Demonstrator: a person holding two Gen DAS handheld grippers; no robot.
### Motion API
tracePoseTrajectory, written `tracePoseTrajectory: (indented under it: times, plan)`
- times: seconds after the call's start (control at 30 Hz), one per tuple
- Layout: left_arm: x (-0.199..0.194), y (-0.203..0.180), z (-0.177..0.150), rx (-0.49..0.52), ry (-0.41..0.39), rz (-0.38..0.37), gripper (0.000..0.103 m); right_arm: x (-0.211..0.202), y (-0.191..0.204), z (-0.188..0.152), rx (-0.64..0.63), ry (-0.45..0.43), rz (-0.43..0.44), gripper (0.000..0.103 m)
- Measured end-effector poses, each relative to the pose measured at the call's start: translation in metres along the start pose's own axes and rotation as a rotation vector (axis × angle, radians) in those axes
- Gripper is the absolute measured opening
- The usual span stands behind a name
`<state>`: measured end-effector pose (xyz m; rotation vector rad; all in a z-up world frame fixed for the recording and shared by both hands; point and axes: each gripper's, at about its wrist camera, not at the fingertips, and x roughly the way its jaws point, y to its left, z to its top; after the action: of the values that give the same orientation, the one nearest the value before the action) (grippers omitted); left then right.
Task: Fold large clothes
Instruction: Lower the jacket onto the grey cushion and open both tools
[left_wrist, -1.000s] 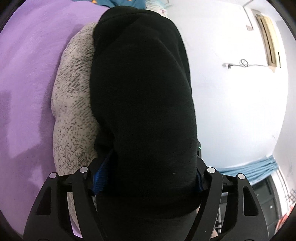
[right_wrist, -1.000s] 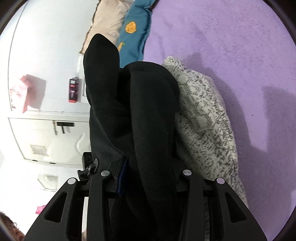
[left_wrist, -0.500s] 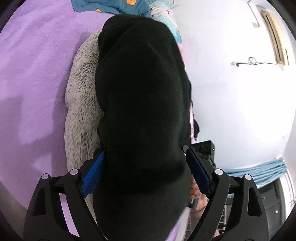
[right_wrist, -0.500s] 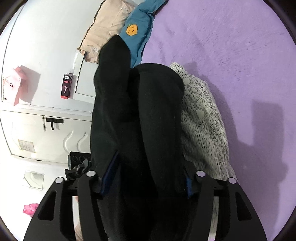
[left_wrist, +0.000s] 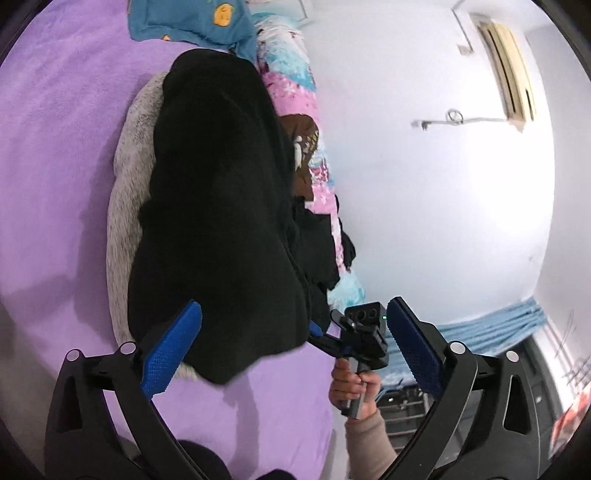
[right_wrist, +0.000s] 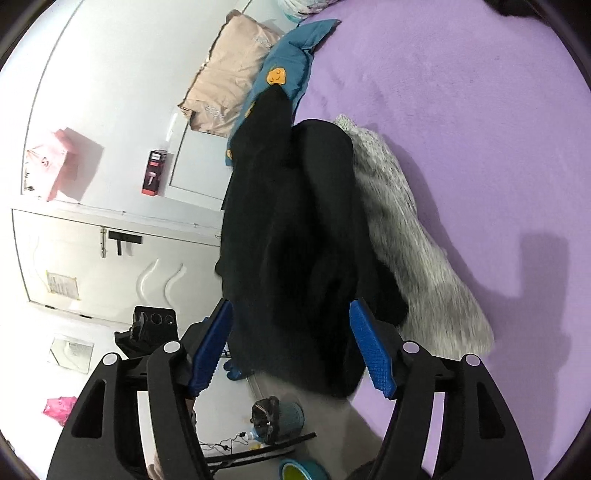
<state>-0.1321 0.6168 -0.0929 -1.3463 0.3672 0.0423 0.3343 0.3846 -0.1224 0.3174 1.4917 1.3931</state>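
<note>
A folded black garment lies on top of a folded grey knit garment on the purple bed. My left gripper is open, its blue pads apart, just behind the black garment's near end. In the right wrist view the black garment lies on the grey knit. My right gripper is open with its pads on either side of the garment's near end. The right gripper's body and the hand holding it show in the left wrist view.
A blue garment with a yellow patch and a pink and blue patterned quilt lie at the bed's far side. A beige pillow is by the white wall. A white cabinet and floor clutter stand beside the bed.
Both grippers have opened and let go of the black garment, then drawn back from it. The garment now rests on the grey knit.
</note>
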Motion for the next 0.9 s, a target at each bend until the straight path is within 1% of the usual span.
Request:
tracePoseTrajectory:
  times: [0.1, 0.17, 0.2, 0.3, 0.37, 0.4, 0.57, 0.63, 0.7, 0.73, 0.77, 0.83, 0.9]
  plan:
    - [-0.003, -0.013, -0.026, 0.028, 0.005, 0.025, 0.096, -0.015, 0.004, -0.024, -0.01, -0.009, 0.006, 0.066]
    - [-0.001, -0.019, -0.042, 0.039, 0.006, 0.064, 0.096, -0.023, 0.007, -0.038, -0.02, -0.018, 0.009, 0.066]
    - [0.0, -0.023, -0.05, 0.053, 0.001, 0.086, 0.096, -0.027, 0.009, -0.043, -0.027, -0.023, 0.005, 0.066]
    - [-0.002, -0.045, -0.075, 0.126, -0.022, 0.189, 0.096, -0.041, 0.023, -0.064, -0.078, -0.05, -0.031, 0.066]
    - [0.0, -0.057, -0.093, 0.188, -0.033, 0.279, 0.096, -0.051, 0.038, -0.081, -0.134, -0.09, -0.084, 0.066]
    - [0.002, -0.059, -0.099, 0.2, -0.033, 0.306, 0.096, -0.051, 0.043, -0.086, -0.153, -0.097, -0.101, 0.066]
    - [0.017, -0.065, -0.135, 0.226, -0.003, 0.393, 0.097, -0.058, 0.071, -0.125, -0.241, -0.111, -0.173, 0.067]
    - [0.021, -0.069, -0.15, 0.253, -0.014, 0.437, 0.097, -0.059, 0.078, -0.143, -0.264, -0.118, -0.214, 0.067]
    - [0.026, -0.073, -0.164, 0.304, -0.028, 0.484, 0.097, -0.06, 0.086, -0.162, -0.307, -0.135, -0.272, 0.068]
    - [0.026, -0.078, -0.173, 0.332, -0.039, 0.509, 0.097, -0.06, 0.089, -0.17, -0.335, -0.147, -0.31, 0.068]
    - [0.027, -0.085, -0.183, 0.373, -0.054, 0.55, 0.097, -0.061, 0.094, -0.18, -0.373, -0.165, -0.366, 0.069]
    - [0.031, -0.091, -0.197, 0.435, -0.074, 0.6, 0.097, -0.064, 0.099, -0.196, -0.411, -0.196, -0.417, 0.074]
    - [0.036, -0.093, -0.207, 0.476, -0.089, 0.635, 0.097, -0.067, 0.102, -0.211, -0.431, -0.225, -0.452, 0.074]
